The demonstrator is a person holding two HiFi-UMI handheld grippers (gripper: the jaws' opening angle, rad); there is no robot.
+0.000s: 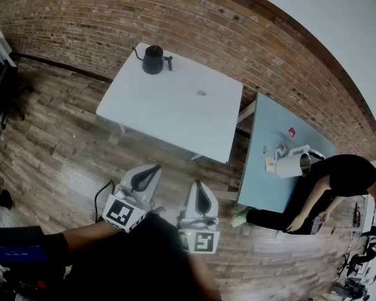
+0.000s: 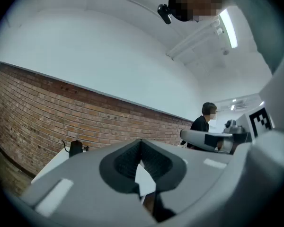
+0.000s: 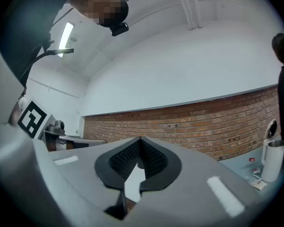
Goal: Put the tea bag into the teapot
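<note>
A wooden floor (image 1: 62, 149) separates the operator from the white table (image 1: 169, 105), with the work yet to begin. A second table (image 1: 269, 155) stands to the right, and a person (image 1: 338, 180) sits beside it.

The first risk appears to be the approach. Both tools have open floor to cross, and a hurried reach over the near edge could bump the table and shift what sits on it.

A pale kettle (image 1: 294, 164) on the second table could be mistaken for the target vessel.

The left tool (image 1: 151, 171) and the right tool (image 1: 199, 190) are held low and level, close to the operator's body. Each has its jaws together on nothing. If they are not parted before contact, they would push the tea bag along rather than take it.

The black teapot (image 1: 153, 59) stands near the far corner of the white table, close to the edge. A nudge from either tool could tip it or send it off. Whether its lid is on cannot be made out.

The small pale object taken to be the tea bag (image 1: 201, 93) lies on the open tabletop, well apart from the teapot. It looks flat and light, so it may slide under a closing grip or slip free on the way across.
</note>
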